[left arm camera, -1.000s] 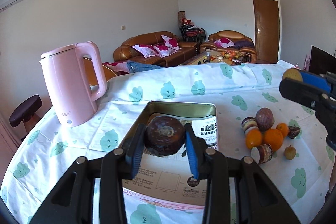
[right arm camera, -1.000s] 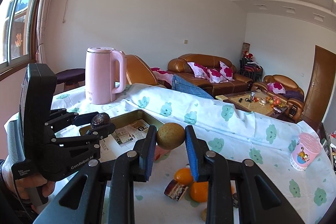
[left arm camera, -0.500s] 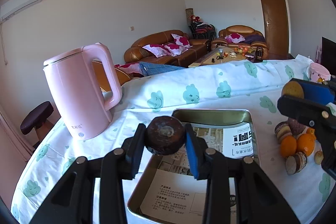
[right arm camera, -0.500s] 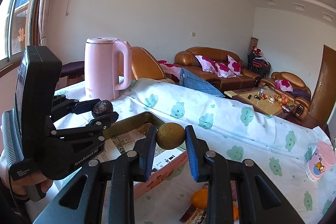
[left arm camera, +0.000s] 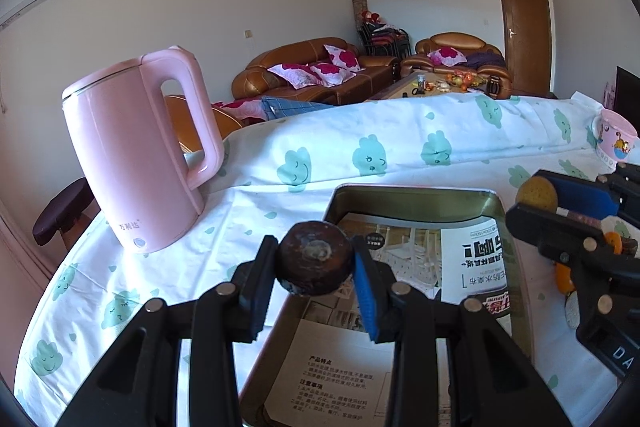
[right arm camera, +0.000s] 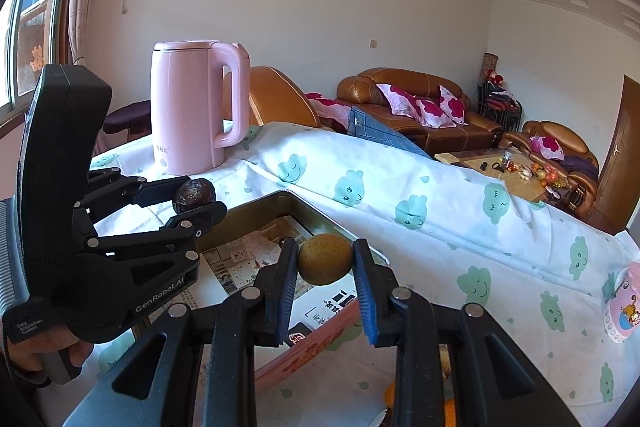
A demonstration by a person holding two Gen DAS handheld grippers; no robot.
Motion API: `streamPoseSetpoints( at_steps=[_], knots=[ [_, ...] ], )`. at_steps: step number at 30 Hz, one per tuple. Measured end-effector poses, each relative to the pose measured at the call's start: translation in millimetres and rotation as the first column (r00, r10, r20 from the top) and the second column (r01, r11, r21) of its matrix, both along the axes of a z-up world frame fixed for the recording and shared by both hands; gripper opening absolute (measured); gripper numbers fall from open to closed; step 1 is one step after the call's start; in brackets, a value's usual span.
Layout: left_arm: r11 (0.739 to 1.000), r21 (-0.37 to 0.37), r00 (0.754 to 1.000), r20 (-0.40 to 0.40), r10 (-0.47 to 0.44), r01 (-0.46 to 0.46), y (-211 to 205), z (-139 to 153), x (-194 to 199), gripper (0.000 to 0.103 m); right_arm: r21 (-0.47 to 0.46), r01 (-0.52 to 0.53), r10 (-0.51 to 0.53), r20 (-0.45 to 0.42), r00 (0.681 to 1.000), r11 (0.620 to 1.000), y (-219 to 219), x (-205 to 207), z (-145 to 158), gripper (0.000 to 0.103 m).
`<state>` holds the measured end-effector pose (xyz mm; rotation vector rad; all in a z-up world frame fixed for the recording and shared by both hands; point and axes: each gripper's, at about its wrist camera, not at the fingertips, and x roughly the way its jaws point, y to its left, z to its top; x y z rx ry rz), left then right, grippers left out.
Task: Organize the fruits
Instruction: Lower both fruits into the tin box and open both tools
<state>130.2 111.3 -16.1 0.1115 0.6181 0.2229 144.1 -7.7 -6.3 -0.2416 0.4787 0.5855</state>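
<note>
Left gripper (left arm camera: 315,263) pinches a dark brown fruit (left arm camera: 315,263); right gripper (right arm camera: 325,264) pinches a tan fruit (right arm camera: 325,264). Kettle (left arm camera: 136,151) at ten o'clock of tin (left arm camera: 412,193).

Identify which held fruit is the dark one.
The dark brown round fruit in the left tongs; the right tongs hold a yellow-brown fruit.

White walls, brown leather sofas (left arm camera: 316,75), wooden door (left arm camera: 524,31), sunlit window (right arm camera: 36,27)
</note>
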Motion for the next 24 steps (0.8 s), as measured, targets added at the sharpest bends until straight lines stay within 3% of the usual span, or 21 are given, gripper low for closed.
streamPoseSetpoints(
  at_steps=[15, 24],
  knots=[
    [1.0, 0.025, 0.996, -0.093, -0.003, 0.005, -1.6, -18.8, 12.7, 0.039, -0.033, 0.014, -0.016, -0.064, 0.998, 0.999, 14.8, 14.0, -22.1, 0.03],
    [0.998, 0.069, 0.995, -0.104, -0.001, 0.009, -7.2, -23.4, 15.6, 0.039, -0.048, 0.016, -0.021, -0.104, 0.994, 0.999, 18.5, 17.9, -36.3, 0.03]
  ],
)
